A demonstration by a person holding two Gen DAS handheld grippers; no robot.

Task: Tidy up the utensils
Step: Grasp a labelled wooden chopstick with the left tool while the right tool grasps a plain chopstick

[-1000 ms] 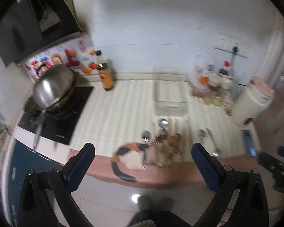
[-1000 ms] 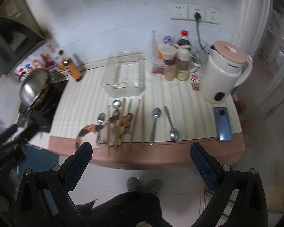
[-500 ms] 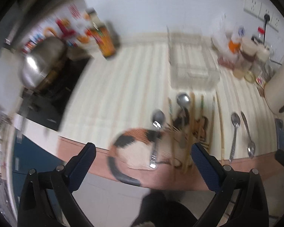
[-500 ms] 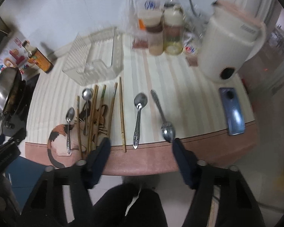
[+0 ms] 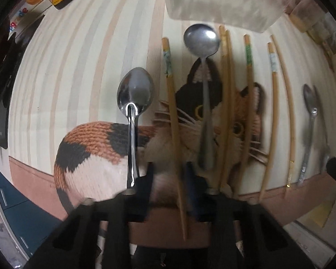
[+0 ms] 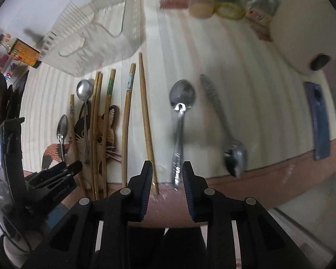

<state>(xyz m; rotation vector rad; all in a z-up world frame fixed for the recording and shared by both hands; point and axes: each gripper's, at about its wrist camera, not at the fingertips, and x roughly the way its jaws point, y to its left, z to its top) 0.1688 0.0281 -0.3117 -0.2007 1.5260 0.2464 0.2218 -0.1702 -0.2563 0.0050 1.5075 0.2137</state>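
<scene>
Several wooden chopsticks and metal spoons lie on a striped counter, some across a knitted cat mat [image 5: 94, 157]. My left gripper [image 5: 168, 174] is low over the mat, its jaws partly closed around one chopstick [image 5: 173, 121], with a gap left. A spoon [image 5: 133, 112] lies just to its left and another spoon [image 5: 203, 89] to its right. My right gripper [image 6: 165, 174] is open at the counter's front edge, its jaws straddling the handle end of a spoon [image 6: 180, 125]. A second spoon [image 6: 226, 132] lies to its right, bowl toward me.
A clear plastic rack [image 6: 96, 42] stands behind the utensils. A sauce bottle [image 6: 20, 51] is at far left, jars and a white kettle [image 6: 302, 27] at back right, and a blue phone [image 6: 319, 121] at the right edge. My left gripper shows in the right wrist view [image 6: 56, 179].
Both grippers have dropped down close to the counter's front edge and their jaws have narrowed. The left one has come around a chopstick, the right one around a spoon handle.
</scene>
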